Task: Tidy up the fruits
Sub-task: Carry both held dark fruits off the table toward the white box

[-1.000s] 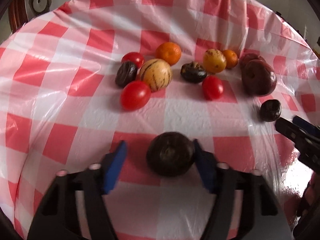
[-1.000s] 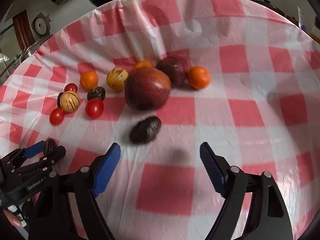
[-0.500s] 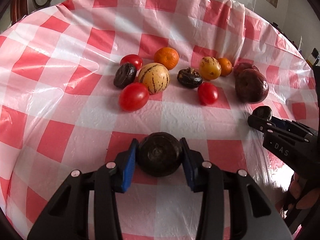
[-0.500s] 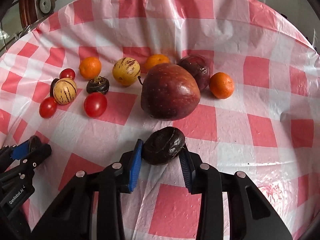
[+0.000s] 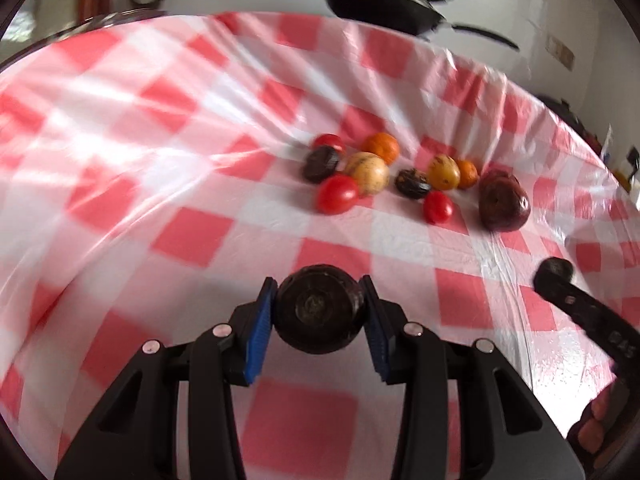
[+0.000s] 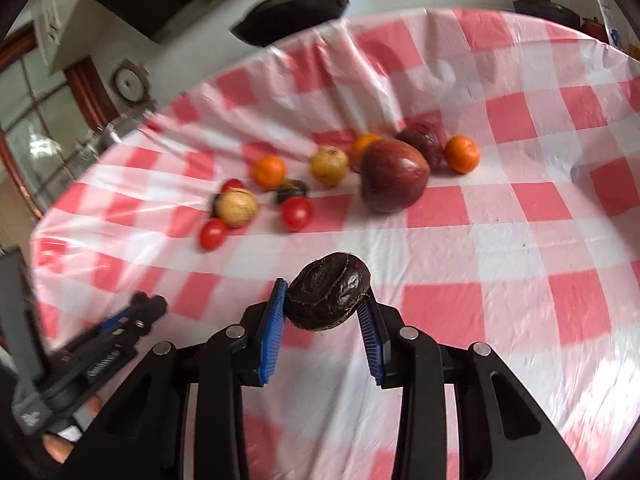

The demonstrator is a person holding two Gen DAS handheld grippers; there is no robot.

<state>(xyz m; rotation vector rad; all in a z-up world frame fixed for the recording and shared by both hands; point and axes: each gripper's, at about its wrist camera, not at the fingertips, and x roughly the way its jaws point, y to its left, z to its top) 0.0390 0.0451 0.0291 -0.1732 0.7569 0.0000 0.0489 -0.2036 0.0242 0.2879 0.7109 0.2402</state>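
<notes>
"GenRobot" lettering [image 6: 105, 361] on left tool [image 6: 154, 304]

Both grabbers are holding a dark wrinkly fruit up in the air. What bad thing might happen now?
The right gripper pinches its dark wrinkled fruit only near the fingertips, and the fruit sits tilted, so it might slip out and roll across the checked tablecloth. The left gripper squeezes its dark round fruit from both sides; too hard a squeeze could bruise it. A dropped fruit might also knock the cherry tomatoes rolling.
</notes>
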